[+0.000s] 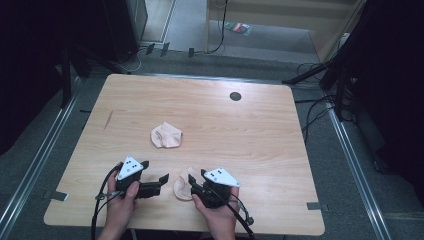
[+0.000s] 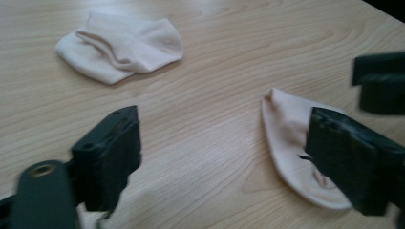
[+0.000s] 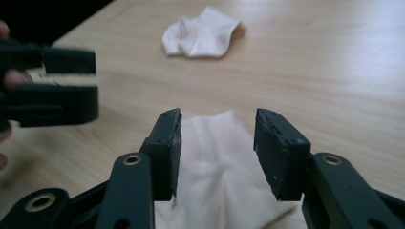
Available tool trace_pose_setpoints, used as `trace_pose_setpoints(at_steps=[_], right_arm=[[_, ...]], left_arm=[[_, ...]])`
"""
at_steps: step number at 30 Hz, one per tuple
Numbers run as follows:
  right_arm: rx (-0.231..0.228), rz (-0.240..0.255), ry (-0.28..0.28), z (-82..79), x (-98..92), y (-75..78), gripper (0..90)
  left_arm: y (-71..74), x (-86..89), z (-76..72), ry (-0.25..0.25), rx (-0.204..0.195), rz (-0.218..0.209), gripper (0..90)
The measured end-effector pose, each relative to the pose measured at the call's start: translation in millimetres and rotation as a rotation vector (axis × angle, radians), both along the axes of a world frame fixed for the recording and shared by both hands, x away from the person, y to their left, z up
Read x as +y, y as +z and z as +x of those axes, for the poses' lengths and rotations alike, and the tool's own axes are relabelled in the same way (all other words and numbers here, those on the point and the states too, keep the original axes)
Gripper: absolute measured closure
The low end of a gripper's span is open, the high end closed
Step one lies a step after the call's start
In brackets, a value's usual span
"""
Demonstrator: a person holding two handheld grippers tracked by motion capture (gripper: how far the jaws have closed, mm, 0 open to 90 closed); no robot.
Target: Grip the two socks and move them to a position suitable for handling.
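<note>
The two black fingers of my right gripper stand apart, open, and between them I see the near pale pink sock, a small piece of soft cloth lying flat on the bench. The fingers are at both sides of this sock and low over it, but I cannot tell if they touch the cloth. In the high view my right gripper is at the right edge of the same sock, with the grey three-cornered plate on top, and my right hand holds it from behind.

My left gripper is also open, its black fingers wide apart with bare wood between them. One finger stands in front of the near sock in the left gripper view, so it covers a part of it; I cannot tell if it touches. In the high view the left gripper is just left of the near sock, pointing toward it, and my left hand holds it.

The second pale pink sock, crumpled and folded on itself, lies well apart from the near sock, farther from me and a little to the left of it. The light wooden bench carries both socks. A small dark round hole is in the bench top, far beyond the near sock and to its right.
</note>
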State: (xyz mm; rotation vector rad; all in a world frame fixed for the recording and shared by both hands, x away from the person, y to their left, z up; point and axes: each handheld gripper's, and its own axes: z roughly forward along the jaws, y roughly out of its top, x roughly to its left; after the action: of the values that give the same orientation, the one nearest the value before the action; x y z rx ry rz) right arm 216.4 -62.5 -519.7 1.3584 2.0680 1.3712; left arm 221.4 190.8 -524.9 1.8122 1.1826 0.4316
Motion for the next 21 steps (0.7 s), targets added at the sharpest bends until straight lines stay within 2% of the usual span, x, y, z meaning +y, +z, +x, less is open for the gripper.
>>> trace_pose_setpoints(at_steps=[1,2,3,4,5,6,7,9,10,11,12,13,14,15,17,21], right_arm=[[-0.015,0.003,0.008,-1.2,-2.5,2.5,58.4],[-0.022,0.008,0.027,-3.1,-3.8,4.2,60.5],[-0.022,0.008,0.027,-3.1,-3.8,4.2,60.5],[-0.023,0.002,0.062,-4.7,-3.8,4.7,62.1],[-0.018,-0.043,0.119,-9.1,1.4,2.1,64.6],[-0.018,-0.043,0.119,-9.1,1.4,2.1,64.6],[0.004,-0.074,0.155,-12.2,9.4,-4.7,65.7],[0.028,-0.103,0.176,-12.2,16.3,-10.4,64.7],[0.035,-0.133,0.18,-12.5,19.9,-13.7,64.2],[0.031,-0.162,0.175,-13.3,22.3,-16.8,63.3],[0.031,-0.162,0.175,-13.3,22.3,-16.8,63.3],[0.029,-0.183,0.145,-14.1,23.8,-21.2,59.8],[0.029,-0.183,0.145,-14.1,23.8,-21.2,59.8],[0.019,-0.192,0.096,-13.7,22.6,-23.1,57.6],[0.023,-0.178,0.075,-12.7,21.1,-23.8,57.6],[0.025,-0.189,0.091,-10.6,23.4,-27.5,62.9]], left_arm=[[-1.9,1.4,2.4,-0.01,0.03,-0.005,15.1],[-3.3,1.6,3.5,-0.015,0.043,-0.004,15.2],[-3.3,1.6,3.5,-0.015,0.043,-0.004,15.9],[-4.5,1.6,3.9,-0.021,0.05,0.001,15.9],[-6.3,0.3,4.3,-0.053,0.074,-0.013,16.2],[-6.3,0.3,4.3,-0.053,0.074,-0.013,16.5],[-7.4,-2.7,3.7,-0.081,0.101,-0.032,18.6],[-7.8,-4.8,3.6,-0.088,0.116,-0.031,28.2],[-10.1,-9.9,2.6,-0.071,0.13,0.001,33.3],[-11.6,-11.7,2.3,-0.075,0.14,0.0,38.1],[-11.6,-11.7,2.3,-0.075,0.14,0.0,42.2],[-14.5,-15.5,2.0,-0.099,0.162,-0.005,44.6],[-14.5,-15.5,2.0,-0.099,0.162,-0.005,46.7],[-16.6,-20.4,1.4,-0.111,0.175,-0.004,48.6],[-18.6,-24.6,1.3,-0.121,0.197,-0.018,50.8],[-22.5,-32.5,-0.4,-0.12,0.201,0.006,55.1]])
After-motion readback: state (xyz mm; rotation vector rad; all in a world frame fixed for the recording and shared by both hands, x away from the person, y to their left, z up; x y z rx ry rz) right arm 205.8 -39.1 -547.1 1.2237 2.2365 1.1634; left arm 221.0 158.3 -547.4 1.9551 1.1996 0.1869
